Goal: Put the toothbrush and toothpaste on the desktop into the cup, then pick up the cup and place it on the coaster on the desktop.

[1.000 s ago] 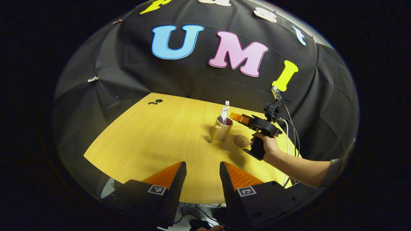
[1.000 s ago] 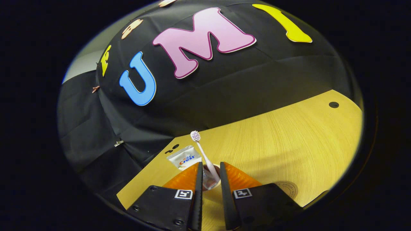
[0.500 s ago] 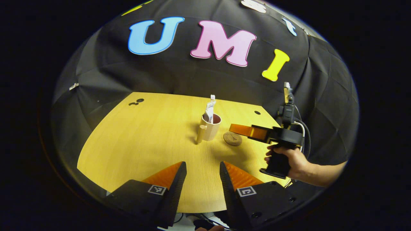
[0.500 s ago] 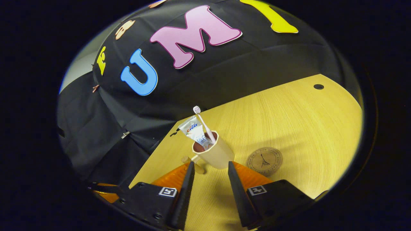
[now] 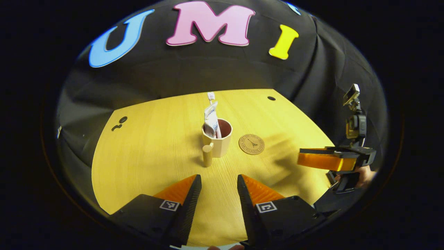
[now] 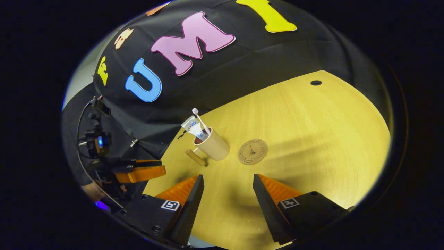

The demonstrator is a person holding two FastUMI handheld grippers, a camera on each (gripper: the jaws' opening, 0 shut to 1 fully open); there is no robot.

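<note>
1. My left claw [image 5: 215,194] hovers low over the near edge of the counter [image 5: 149,159], its jaws released with bare wood between them. It points straight at the cup's handle, which I judge a sensible line for the lift to come.
2. The cup [image 5: 218,139] stands upright near the middle of the counter, its stubby handle [image 5: 207,154] turned toward my left claw. That leaves the handle free to take without reaching round the body.
3. The toothpaste [image 5: 210,119] and toothbrush [image 5: 211,104] both stand in the cup, leaning on the rim away from the coaster, the brush head uppermost. So the filling half of the job looks done, and their lean puts weight on one side, which could tip them if I lift with a jerk.
4. The coaster [image 5: 252,144] lies flat just beside the cup, apart from it and bare. The carry should be short: up, across, down.
5. My right claw [image 6: 228,194] hangs back from the cup, released wide and gripping nothing. In the left gripper view it sits well off to the side, beyond the coaster, which I judge keeps the path clear.
</note>
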